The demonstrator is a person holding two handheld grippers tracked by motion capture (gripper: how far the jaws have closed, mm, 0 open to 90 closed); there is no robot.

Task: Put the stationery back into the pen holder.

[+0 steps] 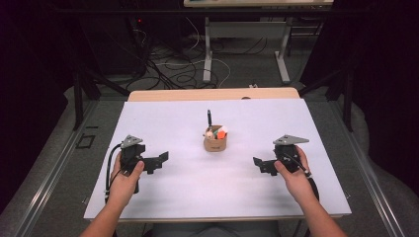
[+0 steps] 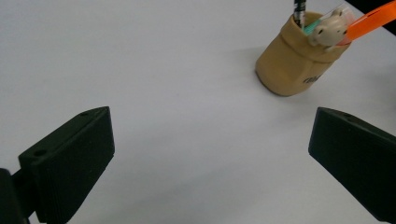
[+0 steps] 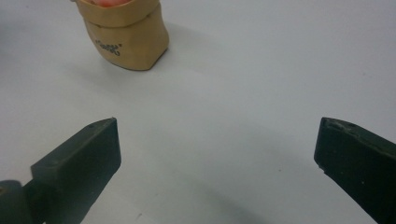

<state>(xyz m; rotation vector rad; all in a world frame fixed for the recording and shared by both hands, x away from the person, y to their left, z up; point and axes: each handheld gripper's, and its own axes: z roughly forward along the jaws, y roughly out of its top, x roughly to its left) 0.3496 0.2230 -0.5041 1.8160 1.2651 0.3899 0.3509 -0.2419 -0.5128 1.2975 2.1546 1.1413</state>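
A small tan pen holder stands upright near the middle of the white table, with a black pen, an orange item and a small cream figure sticking out of it. My left gripper rests low at the holder's left, open, nothing between its jaws. My right gripper sits at the holder's right, open and empty too. In the left gripper view the holder is ahead at upper right; in the right gripper view the holder is ahead at upper left.
A wooden strip runs along the table's far edge. Beyond it are metal table legs and loose cables on the floor. Dark curtains close off both sides.
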